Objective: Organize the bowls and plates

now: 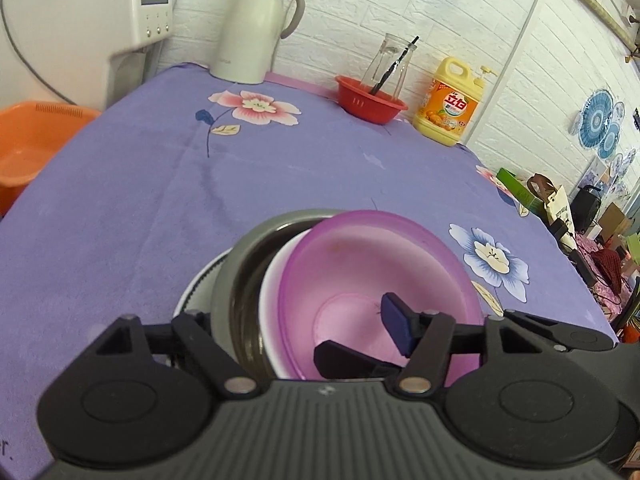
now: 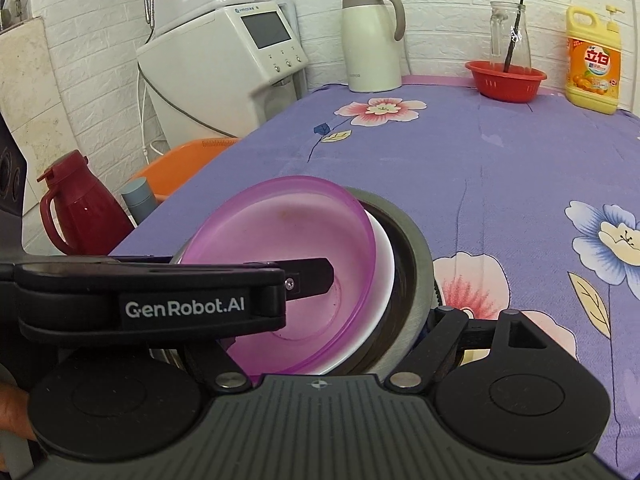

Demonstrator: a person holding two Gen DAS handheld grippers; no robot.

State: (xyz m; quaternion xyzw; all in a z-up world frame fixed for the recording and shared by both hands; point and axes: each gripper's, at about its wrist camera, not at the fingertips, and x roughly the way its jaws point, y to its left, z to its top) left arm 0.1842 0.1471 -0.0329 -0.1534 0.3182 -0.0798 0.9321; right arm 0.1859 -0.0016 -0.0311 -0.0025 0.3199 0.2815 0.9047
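A stack of dishes sits on the purple flowered tablecloth (image 1: 160, 184) at the near edge. Its top piece is a translucent purple bowl (image 1: 360, 264), lying askew in a white bowl (image 1: 270, 292). Both sit inside a grey metal bowl (image 1: 228, 280) on a white plate (image 1: 192, 284). My left gripper (image 1: 304, 320) straddles the stack's left wall. Its blue-padded finger (image 1: 394, 320) hangs free inside the purple bowl, and the other finger is hidden outside. My right gripper (image 2: 340, 320) straddles the right wall. One of its fingers (image 1: 344, 360) lies inside the purple bowl and the other is hidden behind the grey bowl (image 2: 416, 264).
At the back wall stand a cream thermos jug (image 2: 370, 40), a red basket (image 2: 506, 80) holding a glass jar, and a yellow detergent bottle (image 2: 594, 64). A white water dispenser (image 2: 224, 64), an orange basin (image 2: 184, 164) and a red jug (image 2: 76, 204) are off the table's left edge.
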